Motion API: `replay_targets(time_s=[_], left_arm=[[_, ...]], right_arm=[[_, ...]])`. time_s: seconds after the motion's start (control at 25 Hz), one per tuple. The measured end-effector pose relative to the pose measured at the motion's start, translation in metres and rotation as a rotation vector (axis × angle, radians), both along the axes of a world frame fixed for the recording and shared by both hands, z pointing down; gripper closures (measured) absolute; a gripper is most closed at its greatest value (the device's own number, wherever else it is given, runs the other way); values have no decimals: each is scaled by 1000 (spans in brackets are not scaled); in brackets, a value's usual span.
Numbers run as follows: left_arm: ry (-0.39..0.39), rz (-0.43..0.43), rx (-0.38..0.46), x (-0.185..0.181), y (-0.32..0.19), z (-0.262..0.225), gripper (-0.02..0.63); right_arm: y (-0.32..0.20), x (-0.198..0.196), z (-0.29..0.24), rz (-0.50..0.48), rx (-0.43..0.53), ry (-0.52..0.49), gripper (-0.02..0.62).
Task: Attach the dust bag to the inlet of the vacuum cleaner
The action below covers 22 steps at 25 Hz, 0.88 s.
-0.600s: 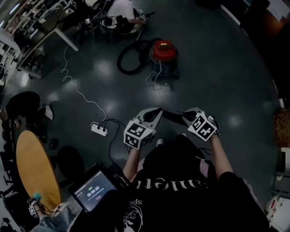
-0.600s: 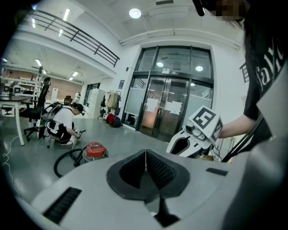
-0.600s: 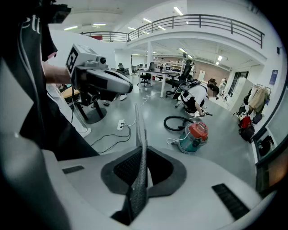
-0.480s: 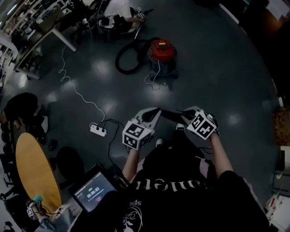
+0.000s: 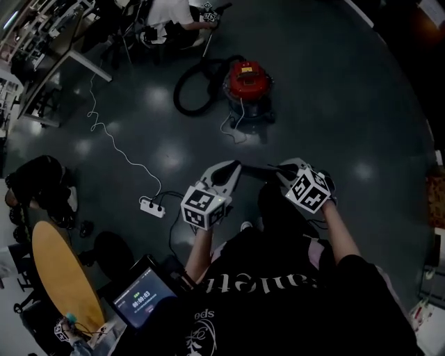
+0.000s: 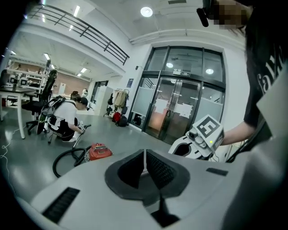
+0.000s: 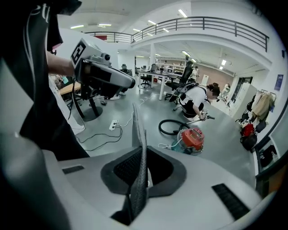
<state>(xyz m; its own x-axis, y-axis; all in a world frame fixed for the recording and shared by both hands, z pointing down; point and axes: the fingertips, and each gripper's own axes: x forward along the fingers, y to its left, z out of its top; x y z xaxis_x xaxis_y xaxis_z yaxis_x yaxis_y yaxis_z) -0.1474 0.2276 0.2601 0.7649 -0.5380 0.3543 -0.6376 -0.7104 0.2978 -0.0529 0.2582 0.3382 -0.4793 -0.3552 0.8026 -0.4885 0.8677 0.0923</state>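
The vacuum cleaner point(image 5: 249, 81) stands on the floor point(image 5: 334, 104), far out in front of the person and well apart from both tongs. It is a round red can and it stands upright. Its black hose point(image 5: 186, 92) curls in a loop on the floor at its left side, as seen from the head view. I see no dust bag anywhere, and I cannot pick out the inlet from here. The left tongs point(image 5: 235, 167) are pressed together with nothing between them. The right tongs point(image 5: 281, 169) are pressed together too, and they also hold nothing. Both are held side by side in front of the person's body, tips near each other. The vacuum cleaner lies straight ahead of them, a little more in line with the left tongs, so I think neither hand is much nearer. I think the person has to walk over to it first. The floor is dark grey and shiny, with lamp spots on it. A white power strip point(image 5: 151, 207) lies on the floor near the person's left side, and a thin white cable point(image 5: 115, 139) runs away from it. The room is big, with desks and glass doors, and another person point(image 5: 174, 12) crouches beyond the vacuum cleaner.
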Motion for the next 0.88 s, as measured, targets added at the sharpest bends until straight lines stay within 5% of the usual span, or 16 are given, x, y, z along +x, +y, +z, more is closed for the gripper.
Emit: replay_targets(time_s=[0.4,0.88], left_arm=[[-94,45,2,70,-138,24,597],[-198,187,-81,88,-292,129,595]], right_arm=[[-126,54,33,-116,-18,21,555],[-242,80,135,7,-32,40,555]])
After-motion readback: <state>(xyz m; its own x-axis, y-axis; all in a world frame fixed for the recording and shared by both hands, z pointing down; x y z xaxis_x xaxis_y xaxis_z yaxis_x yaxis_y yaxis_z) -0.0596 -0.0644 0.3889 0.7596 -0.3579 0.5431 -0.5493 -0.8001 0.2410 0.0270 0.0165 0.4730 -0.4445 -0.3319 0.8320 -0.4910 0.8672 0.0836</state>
